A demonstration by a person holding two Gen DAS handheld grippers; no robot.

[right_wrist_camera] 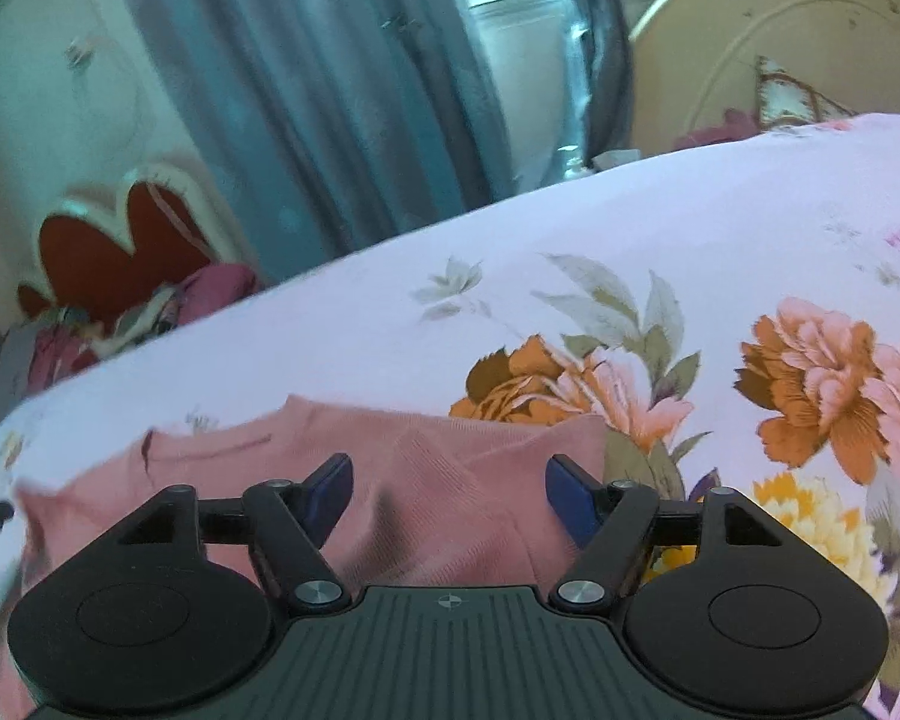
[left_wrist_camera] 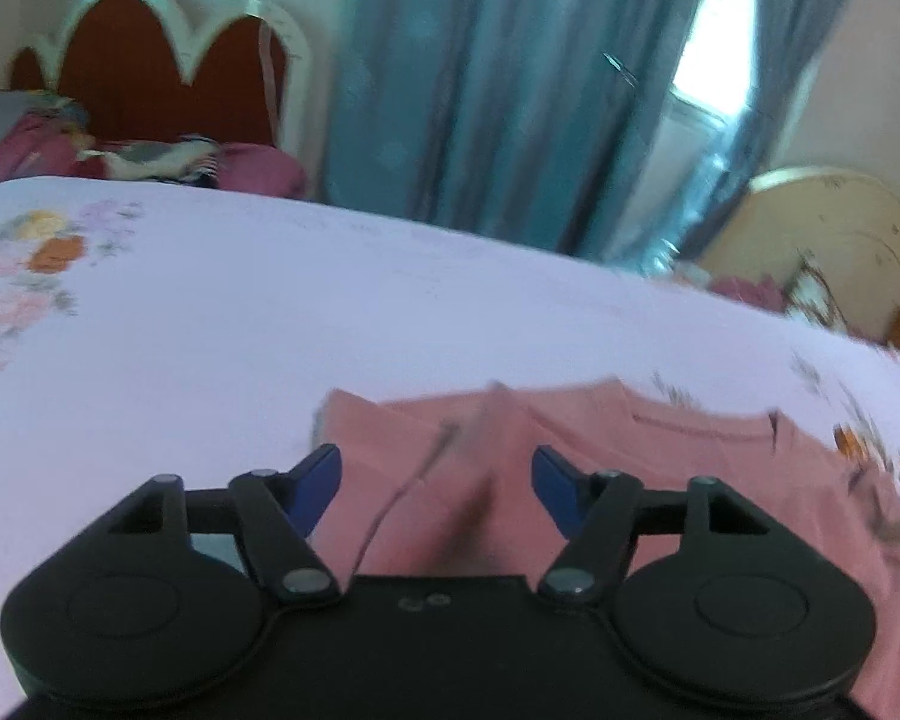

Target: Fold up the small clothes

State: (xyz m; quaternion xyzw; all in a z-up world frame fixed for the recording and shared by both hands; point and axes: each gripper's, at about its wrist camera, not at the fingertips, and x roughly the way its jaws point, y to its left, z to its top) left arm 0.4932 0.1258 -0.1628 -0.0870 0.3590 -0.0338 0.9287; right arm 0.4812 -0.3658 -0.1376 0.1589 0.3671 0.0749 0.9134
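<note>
Pink shirt [left_wrist_camera: 660, 480] flat on floral bed [left_wrist_camera: 210, 330], sleeves seemingly folded in. Left hand-held gripper [left_wrist_camera: 437, 483] and right hand-held gripper [right_wrist_camera: 449, 495] both spread wide over shirt, gripping nothing.

Black grippers [left_wrist_camera: 437, 480] [right_wrist_camera: 449, 489] bear blue fingers [left_wrist_camera: 555, 489].

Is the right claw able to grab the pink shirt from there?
Probably yes. The right claw hangs open right over the pink shirt on the flowery bedsheet, with nothing between them.
</note>
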